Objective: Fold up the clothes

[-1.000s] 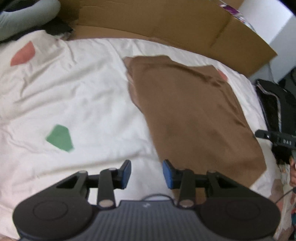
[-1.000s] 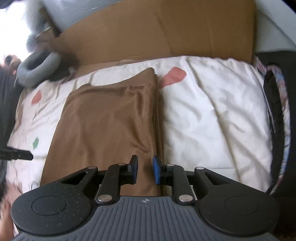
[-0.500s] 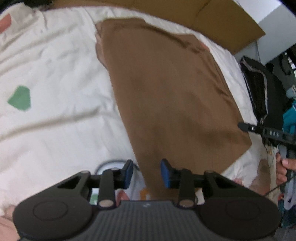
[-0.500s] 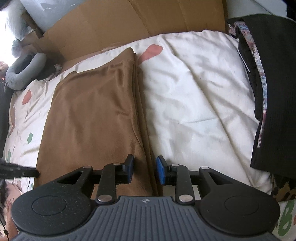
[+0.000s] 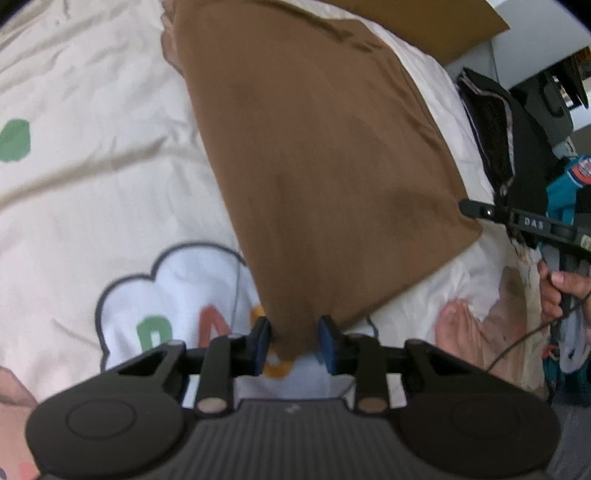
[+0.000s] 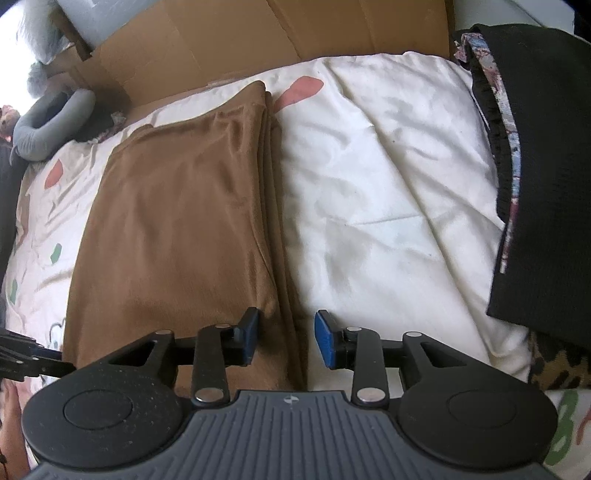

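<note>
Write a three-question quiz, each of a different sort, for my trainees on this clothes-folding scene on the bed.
1. True or false: the folded brown fabric garment lies on the white printed bed cover.
2. Multiple choice: the left gripper has between its blue pads (a) a near corner of the garment, (b) the flat brown cardboard sheet, (c) nothing.
3. Fill in: the right gripper straddles the garment's near right ____.

Key
1. True.
2. (a); the pads flank the corner, but contact is not clear.
3. Edge; its jaws have just been opening and stand apart.
</note>
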{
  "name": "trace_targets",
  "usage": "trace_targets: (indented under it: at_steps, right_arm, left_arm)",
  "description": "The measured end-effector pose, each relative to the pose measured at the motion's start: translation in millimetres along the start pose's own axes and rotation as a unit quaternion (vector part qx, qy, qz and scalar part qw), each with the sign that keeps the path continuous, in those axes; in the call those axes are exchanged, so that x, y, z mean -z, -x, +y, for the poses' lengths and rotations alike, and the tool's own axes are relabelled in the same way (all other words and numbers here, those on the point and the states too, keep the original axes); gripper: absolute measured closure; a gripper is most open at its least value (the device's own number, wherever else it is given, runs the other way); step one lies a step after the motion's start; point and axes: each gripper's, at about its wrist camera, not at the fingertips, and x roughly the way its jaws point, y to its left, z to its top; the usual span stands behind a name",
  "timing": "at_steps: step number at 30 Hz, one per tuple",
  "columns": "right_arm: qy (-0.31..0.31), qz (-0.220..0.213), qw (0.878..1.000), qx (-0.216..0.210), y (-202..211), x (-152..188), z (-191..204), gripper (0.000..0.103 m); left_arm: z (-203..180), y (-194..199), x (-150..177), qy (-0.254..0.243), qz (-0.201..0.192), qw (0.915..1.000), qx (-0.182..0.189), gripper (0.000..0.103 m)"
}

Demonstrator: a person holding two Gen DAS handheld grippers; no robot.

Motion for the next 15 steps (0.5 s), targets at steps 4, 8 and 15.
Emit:
trace_targets:
  at_steps: [4, 8, 15]
  right_arm:
    - [0.008, 0.004, 1.000, 0.003, 5.0, 1.7, -2.7, 0.064]
    - [0.007, 0.005, 1.000, -0.009, 10.6, 2.0, -2.1, 0.065]
    - [-0.011, 0.007, 1.000, -0.023, 5.9, 0.7, -3.0, 0.064]
  left_arm:
    - [6.5, 8.2, -4.2, 0.005, 0.002, 0.9999, 0.014, 0.073]
    - [17.3, 21.5, -14.9, 0.019, -0.018, 0.9994, 0.022, 0.071]
    - [27.9, 8.7, -17.2, 0.055, -0.020, 0.9976, 0.036, 0.068]
